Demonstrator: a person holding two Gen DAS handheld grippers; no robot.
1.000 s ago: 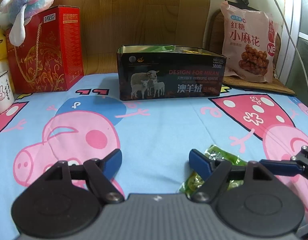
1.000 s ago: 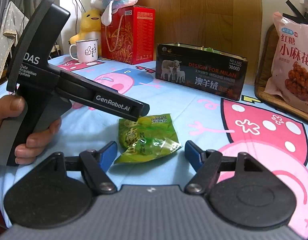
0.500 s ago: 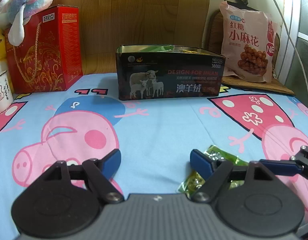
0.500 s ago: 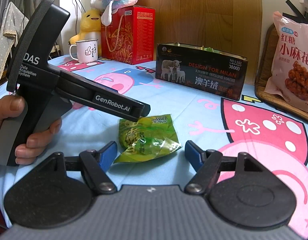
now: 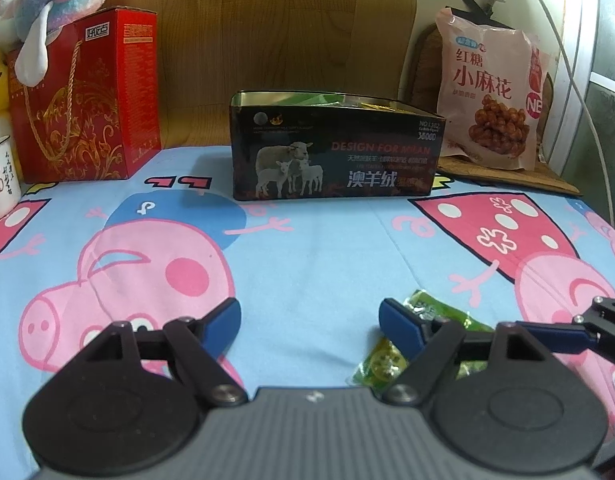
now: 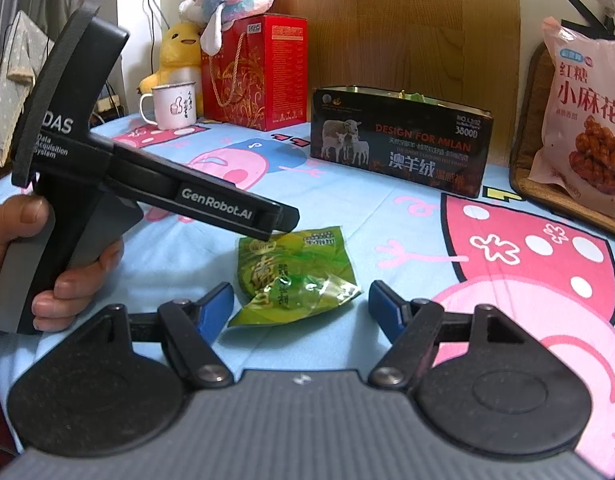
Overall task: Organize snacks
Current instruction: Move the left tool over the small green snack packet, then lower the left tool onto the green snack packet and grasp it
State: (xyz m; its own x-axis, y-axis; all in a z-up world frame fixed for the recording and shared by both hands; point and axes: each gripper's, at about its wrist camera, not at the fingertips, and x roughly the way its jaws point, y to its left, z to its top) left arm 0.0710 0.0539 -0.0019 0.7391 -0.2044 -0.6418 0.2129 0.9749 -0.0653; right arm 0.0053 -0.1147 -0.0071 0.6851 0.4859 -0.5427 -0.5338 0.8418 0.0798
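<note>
A green snack packet [image 6: 291, 276] lies flat on the cartoon tablecloth, just in front of my open right gripper [image 6: 301, 306], between its blue fingertips and a little beyond them. In the left wrist view the packet [image 5: 427, 312] lies partly hidden behind the right fingertip of my open, empty left gripper [image 5: 309, 322]. A dark open tin with a sheep picture [image 5: 335, 152] stands at the back of the table, with green and yellow packets showing inside. It also shows in the right wrist view [image 6: 399, 144]. The left gripper body [image 6: 147, 184] hangs over the packet's far left.
A red gift box [image 5: 87, 100] with a plush toy on top stands at the back left beside a white mug [image 6: 173, 106]. A large pink snack bag [image 5: 491, 96] leans at the back right on a wooden board. The right gripper's fingers [image 5: 555, 334] show at the left view's right edge.
Both grippers have barely moved; the left view has drifted very slightly. The packet lies where it was.
</note>
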